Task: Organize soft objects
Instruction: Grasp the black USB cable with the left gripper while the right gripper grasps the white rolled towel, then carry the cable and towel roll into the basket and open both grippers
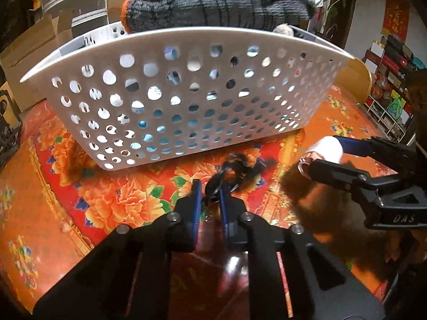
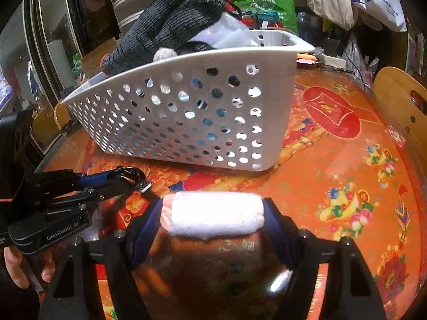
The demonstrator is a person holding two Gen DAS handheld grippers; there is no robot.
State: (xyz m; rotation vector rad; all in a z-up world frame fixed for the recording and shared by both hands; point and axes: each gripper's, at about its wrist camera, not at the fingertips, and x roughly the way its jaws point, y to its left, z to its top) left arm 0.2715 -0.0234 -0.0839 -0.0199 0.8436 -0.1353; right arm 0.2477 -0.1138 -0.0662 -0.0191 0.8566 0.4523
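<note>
- Right wrist view: right gripper point(image 2: 213, 213) clamps a rolled white towel point(image 2: 214, 214) above the red floral table point(image 2: 333, 160).
- Left gripper point(image 1: 210, 197) pinches a black hair tie point(image 1: 237, 168), jaws narrow.
- White perforated basket point(image 1: 186, 101) just ahead, grey knit glove point(image 1: 218, 5) on top.

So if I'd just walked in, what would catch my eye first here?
Probably the white perforated basket in the middle of the bright orange floral tablecloth, with a dark grey knitted glove draped over its top. In front of it, the right gripper clamps a rolled white towel, while the left gripper pinches a small black scrunchy thing.
</note>
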